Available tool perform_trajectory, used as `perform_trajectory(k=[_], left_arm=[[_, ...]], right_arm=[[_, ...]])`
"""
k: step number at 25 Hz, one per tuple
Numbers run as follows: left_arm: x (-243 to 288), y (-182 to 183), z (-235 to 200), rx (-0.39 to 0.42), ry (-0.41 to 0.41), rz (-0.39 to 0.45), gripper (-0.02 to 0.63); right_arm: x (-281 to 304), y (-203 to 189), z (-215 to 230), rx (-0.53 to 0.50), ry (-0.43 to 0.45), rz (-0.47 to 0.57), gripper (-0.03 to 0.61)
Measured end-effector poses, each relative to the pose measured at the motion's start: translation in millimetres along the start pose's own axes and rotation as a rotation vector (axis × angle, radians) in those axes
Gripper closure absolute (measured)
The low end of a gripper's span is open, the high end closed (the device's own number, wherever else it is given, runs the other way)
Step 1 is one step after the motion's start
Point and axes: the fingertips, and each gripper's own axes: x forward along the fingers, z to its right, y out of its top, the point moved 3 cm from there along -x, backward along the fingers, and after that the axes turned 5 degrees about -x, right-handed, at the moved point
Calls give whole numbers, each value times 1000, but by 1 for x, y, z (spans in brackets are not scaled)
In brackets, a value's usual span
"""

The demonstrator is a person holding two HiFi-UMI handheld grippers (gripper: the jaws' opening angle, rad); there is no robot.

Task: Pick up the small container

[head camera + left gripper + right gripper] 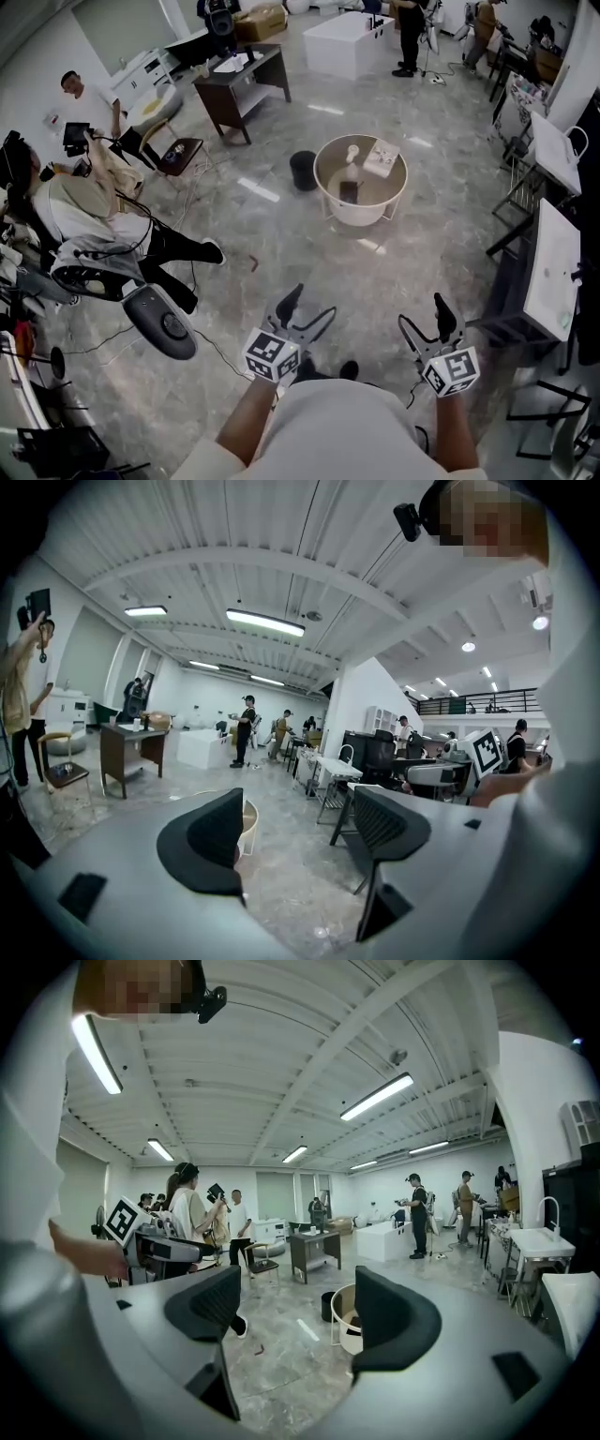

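The left gripper (309, 305) and the right gripper (422, 314) hang low in front of the person, jaws spread wide with nothing between them, while the small container (348, 191) sits well ahead on the round white table (361, 214), near a white box (381, 157).

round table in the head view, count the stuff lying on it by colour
On the round table, as far as the head view shows:
white: 2 (small white piece, printed box)
black: 1 (black item)
total: 3
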Motion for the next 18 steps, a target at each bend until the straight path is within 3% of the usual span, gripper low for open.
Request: perform_trajectory(k=[18], left_arm=[[32, -17, 14, 4, 34, -23, 218]], right_arm=[[-3, -26, 32, 13, 23, -53, 181]])
